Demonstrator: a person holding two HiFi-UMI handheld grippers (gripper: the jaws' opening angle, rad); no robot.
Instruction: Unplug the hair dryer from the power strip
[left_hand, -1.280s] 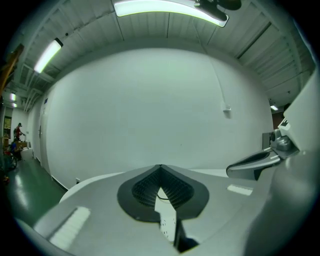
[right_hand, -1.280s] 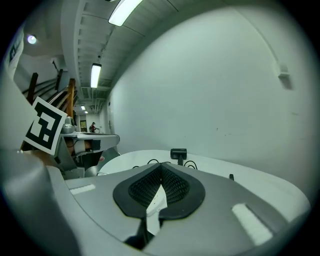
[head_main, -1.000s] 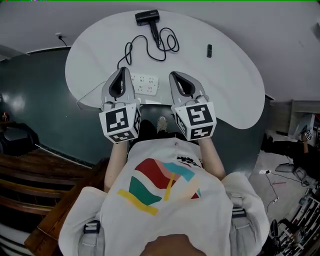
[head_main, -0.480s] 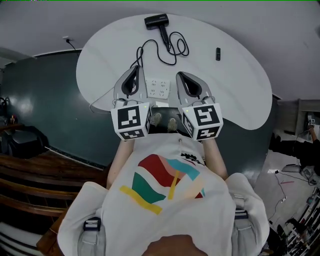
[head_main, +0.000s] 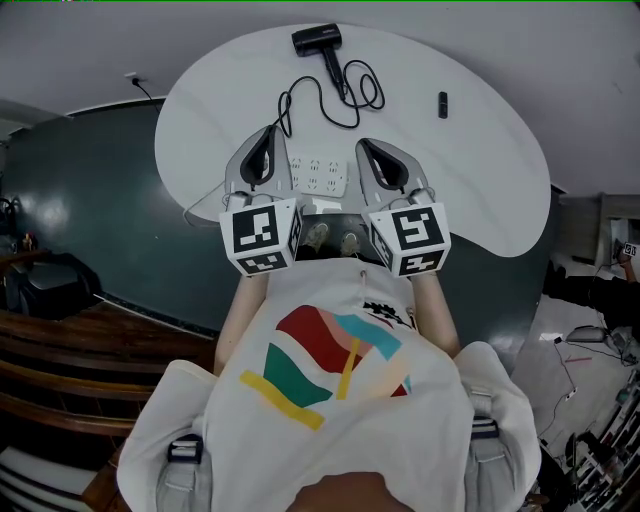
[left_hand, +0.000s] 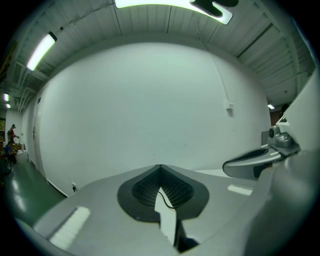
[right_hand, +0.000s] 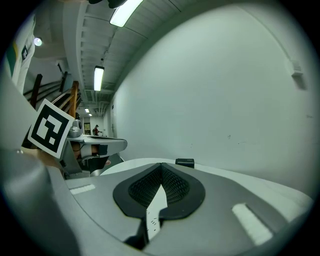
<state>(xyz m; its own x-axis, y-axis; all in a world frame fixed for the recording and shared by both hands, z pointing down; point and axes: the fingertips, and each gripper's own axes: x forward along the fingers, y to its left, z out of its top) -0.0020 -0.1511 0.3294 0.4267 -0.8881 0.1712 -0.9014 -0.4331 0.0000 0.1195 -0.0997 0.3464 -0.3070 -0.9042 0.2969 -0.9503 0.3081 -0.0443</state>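
Note:
A black hair dryer (head_main: 317, 40) lies at the far side of the white table (head_main: 480, 180). Its black cord (head_main: 345, 95) loops toward the white power strip (head_main: 320, 175) near the front edge. The cord's end runs down beside my left gripper, which hides the plug. My left gripper (head_main: 270, 135) hangs at the strip's left end and my right gripper (head_main: 363, 147) at its right end. Both are shut and hold nothing. The left gripper view shows closed jaws (left_hand: 160, 168) against a white wall. The right gripper view shows closed jaws (right_hand: 161, 166) over the tabletop.
A small black object (head_main: 442, 104) lies on the table at the far right and shows in the right gripper view (right_hand: 185, 162). The strip's white lead (head_main: 200, 203) trails off the table's left edge. A dark green floor surrounds the table.
Both grippers have edged slightly forward over the table's near edge, still flanking the power strip. Their jaws stayed shut. The person's feet have come in under the table edge.

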